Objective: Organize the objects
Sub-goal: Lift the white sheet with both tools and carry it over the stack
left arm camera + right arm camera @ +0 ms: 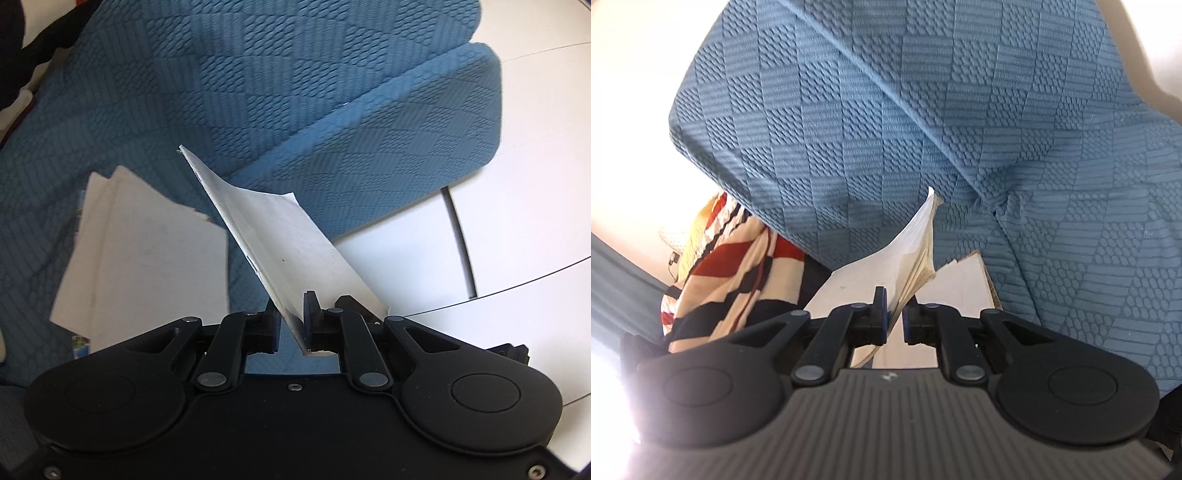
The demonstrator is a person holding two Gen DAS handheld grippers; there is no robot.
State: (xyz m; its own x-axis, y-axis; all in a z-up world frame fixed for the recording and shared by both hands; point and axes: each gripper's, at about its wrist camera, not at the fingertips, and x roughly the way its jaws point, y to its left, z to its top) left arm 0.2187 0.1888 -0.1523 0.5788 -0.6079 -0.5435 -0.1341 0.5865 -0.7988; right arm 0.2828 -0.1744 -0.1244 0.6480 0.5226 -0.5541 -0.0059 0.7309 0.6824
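- A big blue sofa with a textured checker-weave cover (pixel 332 92) is seen ahead of both grippers.
- A red, cream and navy striped cloth (pixel 731 273) is bunched up left of the right gripper (pixel 892 314).
- Flat white sheets (pixel 147 258) are laid on the seat, ahead-left of the left gripper (pixel 291 325).
- A white booklet (pixel 280 236) is pinched at its lower edge by the nearly closed left gripper.
- A curled paper stack (pixel 916 254) is clamped in the right one, almost closed too.

White booklet (pixel 280 236) between hand-held gripper (pixel 291 325) fingers
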